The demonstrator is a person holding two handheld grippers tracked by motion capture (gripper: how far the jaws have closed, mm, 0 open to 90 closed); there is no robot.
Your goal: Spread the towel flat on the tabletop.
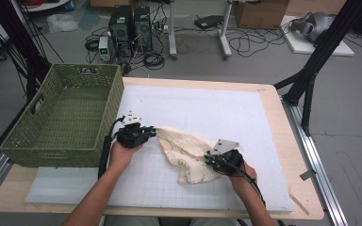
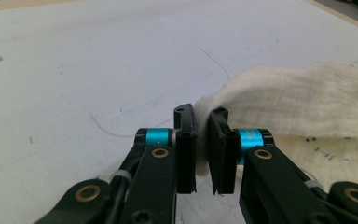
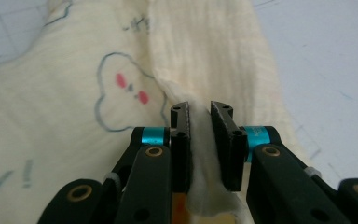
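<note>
Cloth [image 1: 188, 155] is lying crumpled on the counter [image 1: 226, 113], with the left hand-held gripper [image 1: 152, 133] and right hand-held gripper [image 1: 209, 161] each pinching an edge. Folding looks underway; next, both should be lifting and drawing it flat.

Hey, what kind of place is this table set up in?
Probably a lab or workshop rigged for recording, not a home. Computer towers stand on a bare floor among loose cables, black frame struts flank the wooden table, and cardboard boxes sit at the back.
</note>
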